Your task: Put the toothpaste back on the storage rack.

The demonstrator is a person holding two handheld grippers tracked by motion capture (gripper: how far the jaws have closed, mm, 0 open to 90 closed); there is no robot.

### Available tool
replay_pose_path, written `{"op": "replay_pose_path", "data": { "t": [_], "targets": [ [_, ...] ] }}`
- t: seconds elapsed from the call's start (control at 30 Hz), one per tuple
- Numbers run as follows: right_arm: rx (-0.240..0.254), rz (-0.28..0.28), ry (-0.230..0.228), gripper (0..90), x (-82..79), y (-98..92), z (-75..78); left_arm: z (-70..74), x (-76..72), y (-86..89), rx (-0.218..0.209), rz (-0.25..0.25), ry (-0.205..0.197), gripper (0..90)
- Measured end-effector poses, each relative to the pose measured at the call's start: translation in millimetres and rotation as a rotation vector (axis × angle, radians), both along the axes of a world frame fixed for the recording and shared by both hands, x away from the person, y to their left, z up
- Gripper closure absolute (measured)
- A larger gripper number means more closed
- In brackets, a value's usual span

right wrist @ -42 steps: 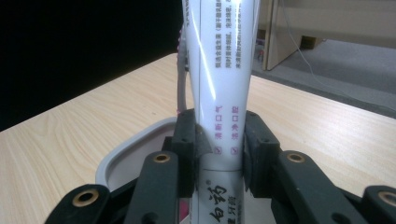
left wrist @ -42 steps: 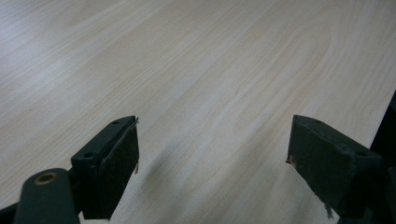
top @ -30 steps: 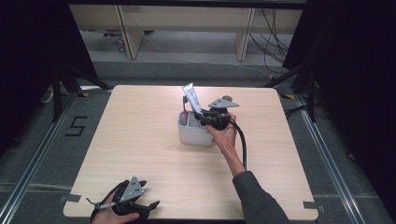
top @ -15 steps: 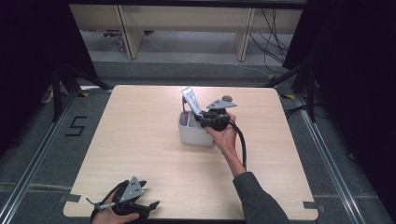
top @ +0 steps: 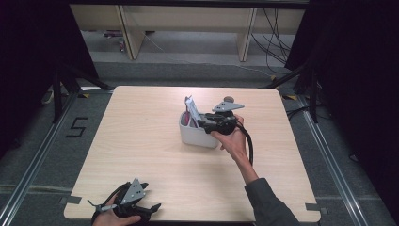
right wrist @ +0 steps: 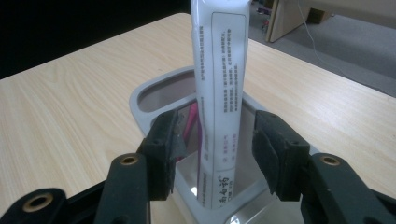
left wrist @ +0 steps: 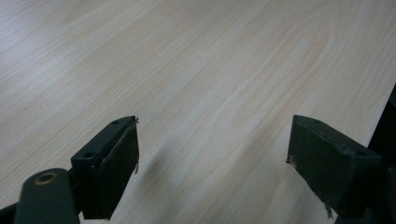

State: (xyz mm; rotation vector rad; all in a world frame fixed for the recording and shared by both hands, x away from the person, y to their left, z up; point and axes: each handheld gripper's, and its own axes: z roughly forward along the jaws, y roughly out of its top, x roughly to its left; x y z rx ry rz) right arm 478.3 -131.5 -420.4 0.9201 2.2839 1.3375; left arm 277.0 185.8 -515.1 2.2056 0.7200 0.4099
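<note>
The pale wooden table (top: 141,155) takes up the middle of the high view. Just right of its centre stands a grey holder (top: 195,136), an open-topped tub with more than one compartment. A white tube (right wrist: 219,93) stands upright in the compartment nearest the right gripper, its printed side facing that gripper's camera, and something pink (right wrist: 190,123) leans in the compartment behind it.

The right gripper (top: 203,123) sits at the holder's rim. Its jaws have just been opening and now stand apart on either side of the tube, a gap visible on each side, so the tube rests in the holder on its own. The step looks like letting go: it would go best by drawing straight back and up without brushing the tube.

At the lower left of the high view, the left gripper (top: 141,209) hangs idle over bare wood, jaws wide.
</note>
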Motion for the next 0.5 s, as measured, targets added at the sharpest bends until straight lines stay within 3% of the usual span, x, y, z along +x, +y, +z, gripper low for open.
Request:
{"op": "replay_pose_path", "data": {
  "t": [0.17, 0.27, 0.33, 0.47, 0.5],
  "targets": [
    [0.030, -0.023, 0.012, 51.3, -4.7, -4.8, 0.0, -0.3, -0.2, 0.0, -0.010, 0.007, 0.000, 16.1],
    [0.029, -0.022, -0.006, 50.8, -3.7, -9.9, 0.5, -0.7, -0.3, -0.2, -0.012, 0.002, 0.002, 16.1],
    [0.038, -0.022, 0.020, 50.6, -5.9, -11.6, 2.1, -0.5, -0.4, -0.2, -0.012, 0.003, 0.005, 16.1],
    [0.033, -0.001, -0.010, 50.6, -6.1, -14.7, 3.2, 0.2, -0.1, 0.4, -0.005, 0.007, 0.003, 16.1],
    [0.034, -0.025, 0.009, 50.5, -8.7, -15.2, 3.9, 0.0, -0.1, 0.3, -0.007, 0.007, 0.003, 16.1]
  ]
}}
